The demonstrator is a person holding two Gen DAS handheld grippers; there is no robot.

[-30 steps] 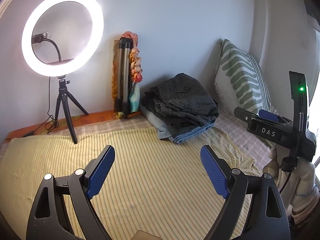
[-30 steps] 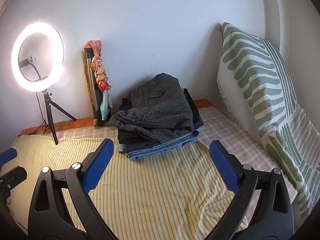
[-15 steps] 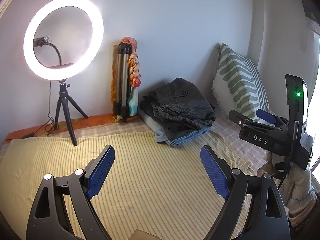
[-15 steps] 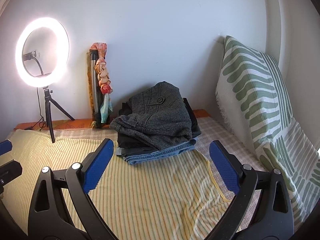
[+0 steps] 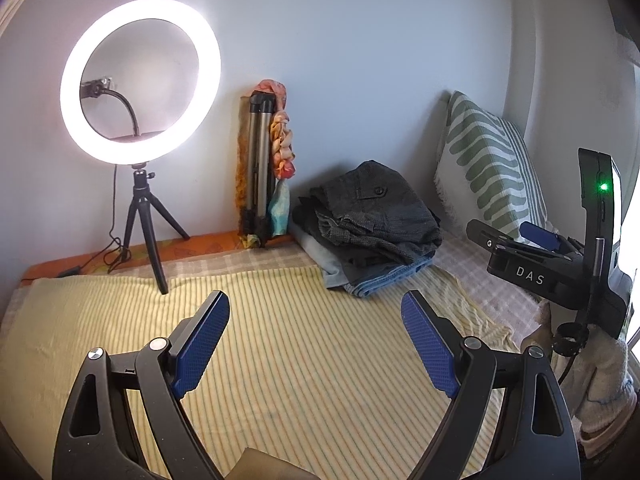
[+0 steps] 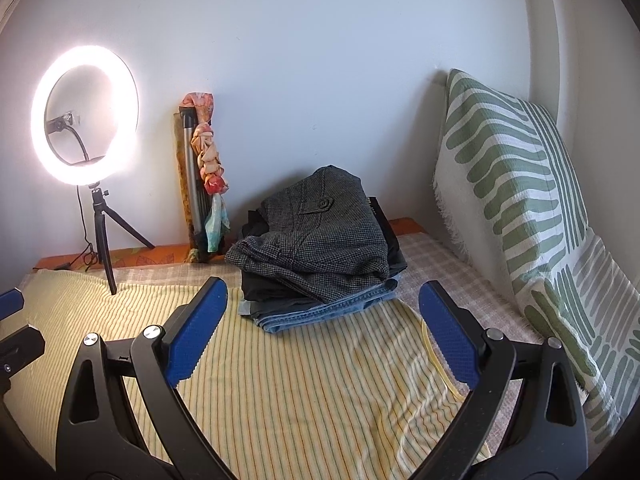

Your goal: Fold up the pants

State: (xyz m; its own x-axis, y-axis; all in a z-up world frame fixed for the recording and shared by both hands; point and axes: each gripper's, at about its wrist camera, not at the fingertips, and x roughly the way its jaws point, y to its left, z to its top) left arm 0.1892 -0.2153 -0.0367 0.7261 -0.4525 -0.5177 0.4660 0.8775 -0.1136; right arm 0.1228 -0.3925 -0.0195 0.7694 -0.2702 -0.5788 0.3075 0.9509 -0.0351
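in the left wrist view, the left gripper (image 5: 316,344) has pulled back from the wall since a second ago, so the stack of folded pants (image 5: 370,226) now sits smaller and farther off, at the back of the bed beyond the striped yellow sheet (image 5: 288,360). its blue pads (image 5: 202,342) stand wide apart and hold nothing. the right gripper (image 5: 540,240) shows at the right edge, higher up than before, with the white letters "das" on its black body and a green light lit on the upright part above; whether its fingers are apart cannot be told from here. the ring light (image 5: 140,80) on its small tripod has come further into the picture.

in the right wrist view, the right gripper (image 6: 322,332) has also drawn back and tilted down, and the pants (image 6: 320,240) lie lower and farther away, near the green patterned pillow (image 6: 516,200). its fingers are spread wide, gripping nothing. a blue pad of the left gripper (image 6: 12,304) peeks in at the left edge.
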